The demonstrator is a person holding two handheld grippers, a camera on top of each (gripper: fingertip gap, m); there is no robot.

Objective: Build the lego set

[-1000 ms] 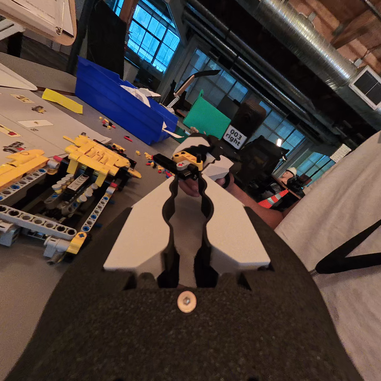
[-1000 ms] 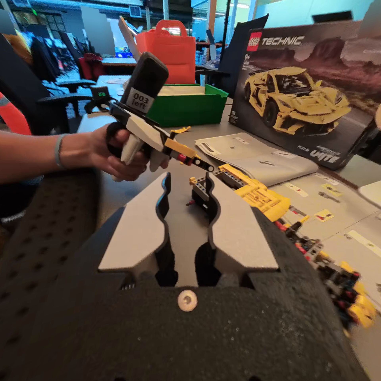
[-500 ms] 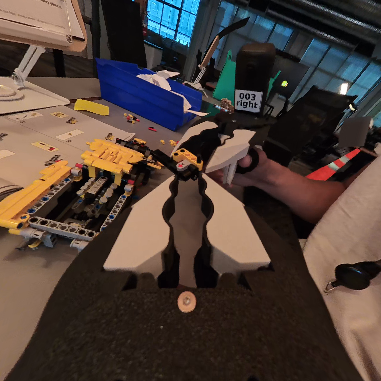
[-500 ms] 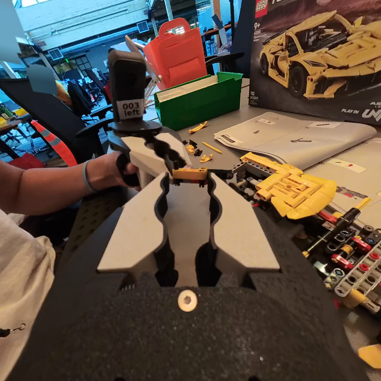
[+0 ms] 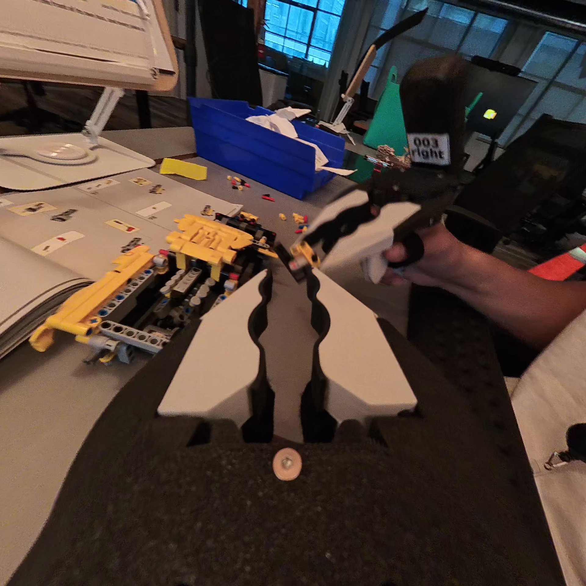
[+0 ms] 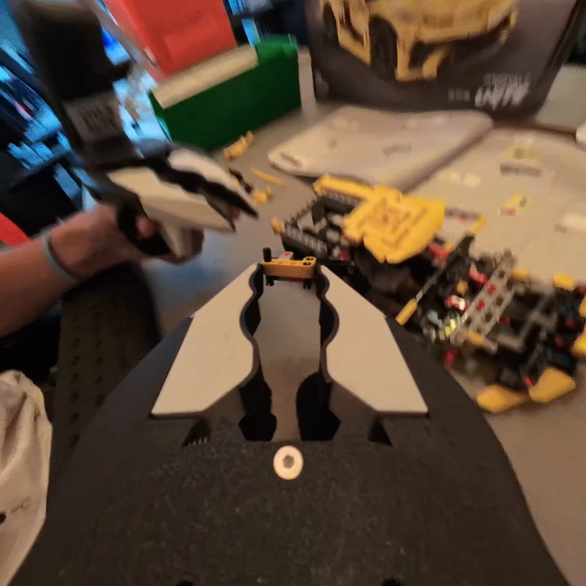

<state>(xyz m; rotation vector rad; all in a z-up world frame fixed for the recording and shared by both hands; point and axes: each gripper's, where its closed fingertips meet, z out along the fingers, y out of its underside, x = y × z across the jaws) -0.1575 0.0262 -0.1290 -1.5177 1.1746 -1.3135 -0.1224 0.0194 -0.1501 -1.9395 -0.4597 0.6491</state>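
So the build is only partway there. On the worktop (image 5: 47,444) sits the half-done car (image 5: 152,285): yellow body panels on top, but grey beams and the black frame are showing bare, with no wheels that I can see. Loose bits (image 5: 237,184) are scattered in front of the blue bin (image 5: 253,149), so I'd guess plenty of steps are left.

The left claw (image 5: 287,279) has its fingers apart with nothing between them, hovering above the near end of the car. Just past its tips is the small yellow piece (image 5: 304,253), pinched in the right claw (image 5: 309,250), which comes in from the right.

In the right wrist view, that yellow piece (image 6: 289,265) is clamped crosswise at the right claw's very fingertips (image 6: 289,269), with black pins sticking out. It's off the car, so it isn't attached yet.
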